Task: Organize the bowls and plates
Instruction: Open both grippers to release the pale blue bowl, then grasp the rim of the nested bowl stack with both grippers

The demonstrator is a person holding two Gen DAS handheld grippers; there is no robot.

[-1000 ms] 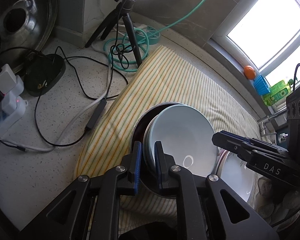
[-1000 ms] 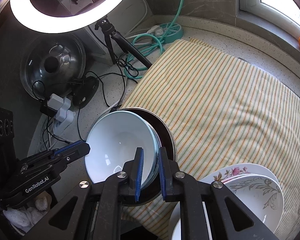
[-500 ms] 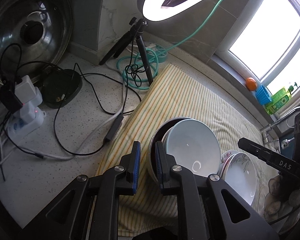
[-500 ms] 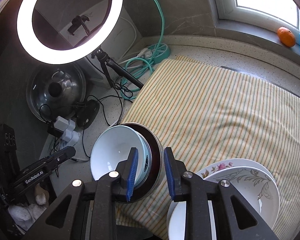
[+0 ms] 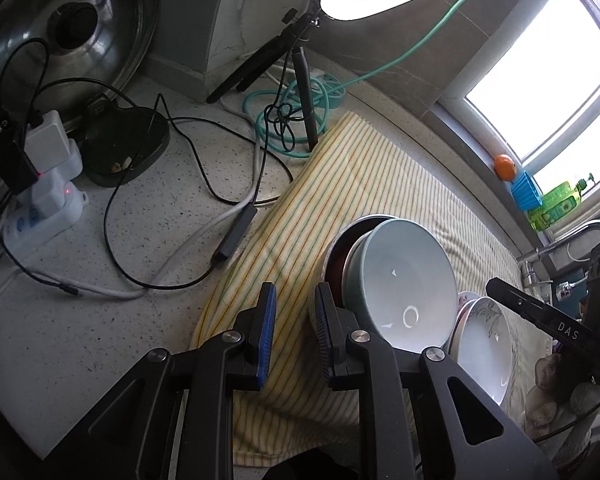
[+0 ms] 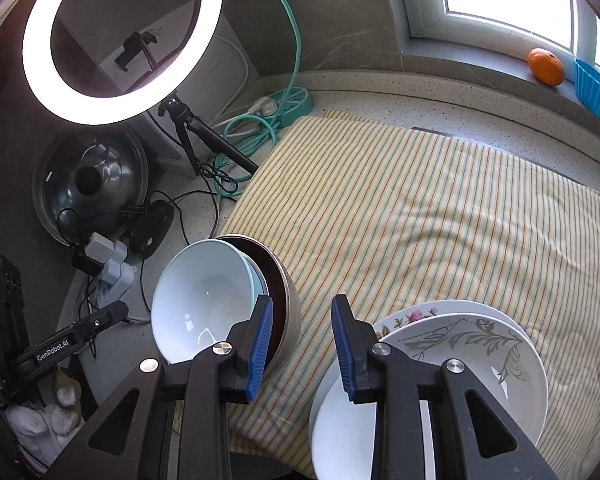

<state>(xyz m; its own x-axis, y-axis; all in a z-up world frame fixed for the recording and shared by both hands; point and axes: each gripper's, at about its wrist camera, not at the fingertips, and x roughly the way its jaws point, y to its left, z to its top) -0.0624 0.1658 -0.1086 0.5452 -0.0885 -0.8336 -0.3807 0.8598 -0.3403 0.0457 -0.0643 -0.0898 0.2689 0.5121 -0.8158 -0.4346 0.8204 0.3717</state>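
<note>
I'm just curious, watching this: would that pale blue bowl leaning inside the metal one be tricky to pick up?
Probably somewhat. The pale blue bowl looks glazed and shiny, so likely slippery and breakable. It sits tilted in the metal bowl, so a nudge might make it slide or rock. The striped cloth underneath should soften any slip.

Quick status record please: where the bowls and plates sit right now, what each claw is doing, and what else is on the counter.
bowls: pale blue bowl nested tilted in metal bowl, on striped cloth
plates: floral stack beside the bowls, on the cloth
left claw: open, empty, by the metal bowl's rim
right claw: open, empty, between bowls and plates
clutter: ring light, pot lid, cables, power strip
</note>
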